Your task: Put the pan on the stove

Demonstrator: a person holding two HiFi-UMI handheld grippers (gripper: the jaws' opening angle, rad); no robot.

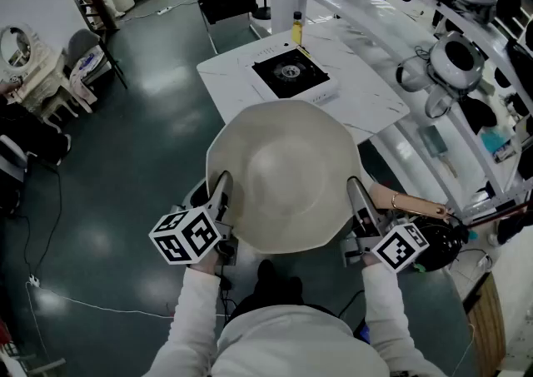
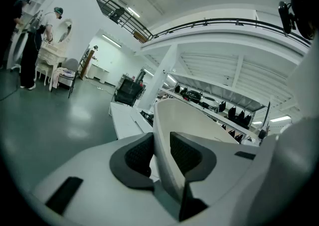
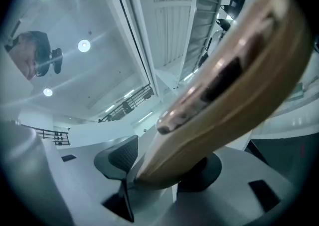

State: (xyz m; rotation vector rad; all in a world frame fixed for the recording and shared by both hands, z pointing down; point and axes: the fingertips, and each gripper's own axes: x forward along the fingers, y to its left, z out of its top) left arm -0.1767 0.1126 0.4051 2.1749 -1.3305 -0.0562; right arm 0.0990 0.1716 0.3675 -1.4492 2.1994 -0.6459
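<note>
**A:** Well, the white surface (image 1: pixel 371 92) lies well ahead. The big cream pan (image 1: pixel 283 176) is up in the air short of it, carried close to the person.

**B:** Two grips on it! The left gripper (image 1: pixel 221 194) pinches the rim, jaws narrow on that thin wall. The right gripper (image 1: pixel 360 203) is spread wide, clamped round the wooden handle (image 1: pixel 414 204).

**A:** Target's the black-topped stove (image 1: pixel 290 74) on that surface. I'd say hold the pan level, bring both grippers forward together, lower it centred, and release only once it sits.

**B:** Mind the yellow bottle (image 1: pixel 296 27) just behind the stove. Only the head view shows the stove and the gap left. The left gripper view alone shows the rim between the pads (image 2: pixel 185 152), and the right gripper view shows the handle wedged in its jaws.
</note>
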